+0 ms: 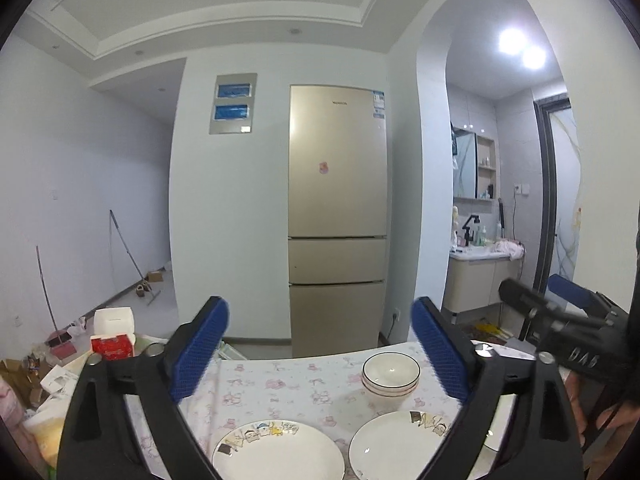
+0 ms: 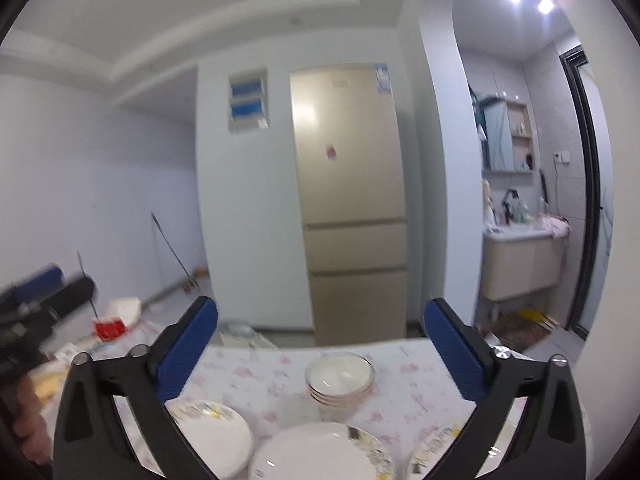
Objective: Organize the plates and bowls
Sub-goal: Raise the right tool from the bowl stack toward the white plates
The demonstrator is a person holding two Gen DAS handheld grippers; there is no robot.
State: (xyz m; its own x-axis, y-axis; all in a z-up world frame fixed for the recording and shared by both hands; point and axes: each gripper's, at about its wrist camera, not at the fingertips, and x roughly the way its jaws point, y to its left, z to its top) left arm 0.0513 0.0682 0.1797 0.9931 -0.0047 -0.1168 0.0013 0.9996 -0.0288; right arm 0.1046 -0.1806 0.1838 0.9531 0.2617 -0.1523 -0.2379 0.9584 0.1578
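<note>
I see glossy glazed bowls and plates on the bench's matt printed cloth; my tongs' pads look ribbed.

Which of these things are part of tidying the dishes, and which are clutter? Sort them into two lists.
Belongs to the job:
- stack of bowls
- left plate
- right plate

Just lying about:
- red and white box
- white carton
- fridge
- broom
</note>
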